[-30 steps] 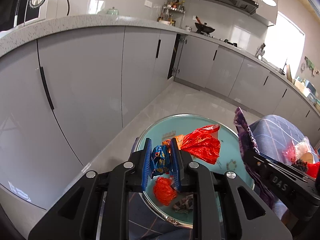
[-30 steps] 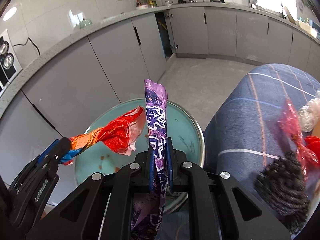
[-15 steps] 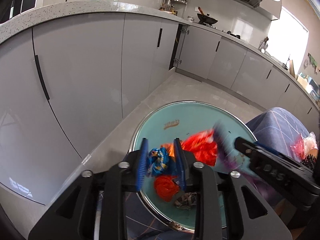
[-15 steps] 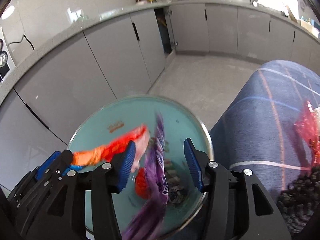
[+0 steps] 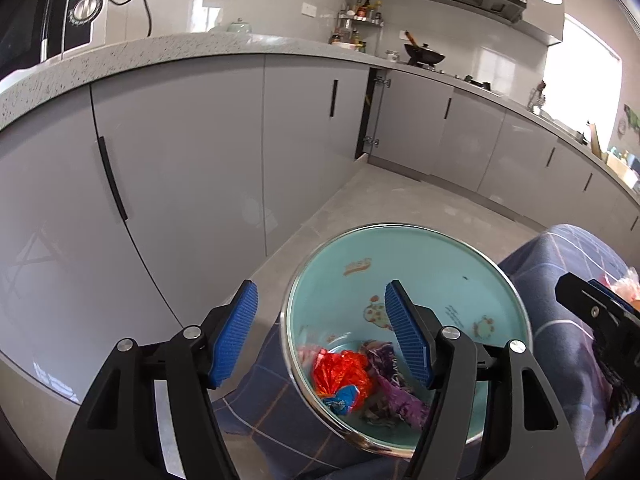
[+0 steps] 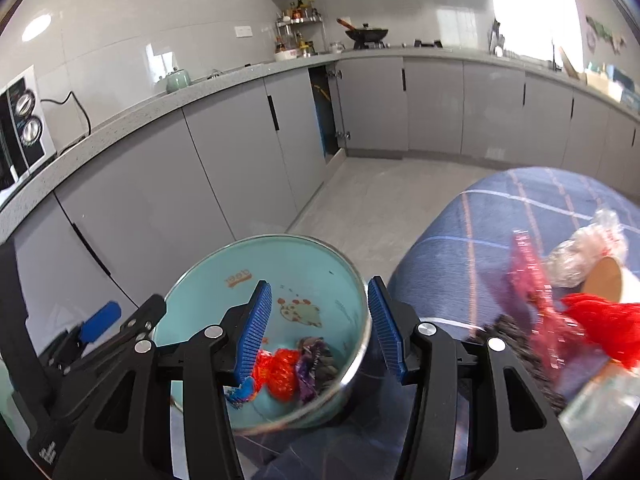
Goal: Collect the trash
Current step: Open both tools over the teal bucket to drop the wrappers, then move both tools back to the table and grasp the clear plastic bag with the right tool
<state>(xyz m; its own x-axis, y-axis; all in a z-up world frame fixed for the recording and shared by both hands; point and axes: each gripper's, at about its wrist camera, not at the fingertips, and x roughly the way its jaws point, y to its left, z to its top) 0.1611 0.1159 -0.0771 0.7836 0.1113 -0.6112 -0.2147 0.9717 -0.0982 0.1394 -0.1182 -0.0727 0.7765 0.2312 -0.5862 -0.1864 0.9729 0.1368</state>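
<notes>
A teal bin (image 5: 420, 256) with a metal rim stands beside a blue checked cloth (image 5: 560, 256). Inside lie a red-orange wrapper (image 5: 340, 374) and a purple wrapper (image 5: 394, 384). My left gripper (image 5: 322, 334) is open and empty above the bin's near left rim. My right gripper (image 6: 320, 330) is open and empty above the bin (image 6: 256, 264), with the red wrapper (image 6: 278, 372) and purple wrapper (image 6: 310, 364) below it. More trash lies on the cloth (image 6: 480, 240) at right: a pink wrapper (image 6: 532, 280), clear plastic (image 6: 588, 244), a red piece (image 6: 604, 328).
Grey kitchen cabinets (image 5: 192, 168) run along the left and back under a speckled counter (image 5: 160, 50). A microwave (image 5: 52, 12) sits on the counter at left. The right gripper's body (image 5: 600, 316) shows at the right edge of the left wrist view. A paper cup (image 6: 608, 284) lies on the cloth.
Both grippers opened and let go. The red-orange wrapper and the purple wrapper dropped into the teal bin. Both grippers lifted a little.
</notes>
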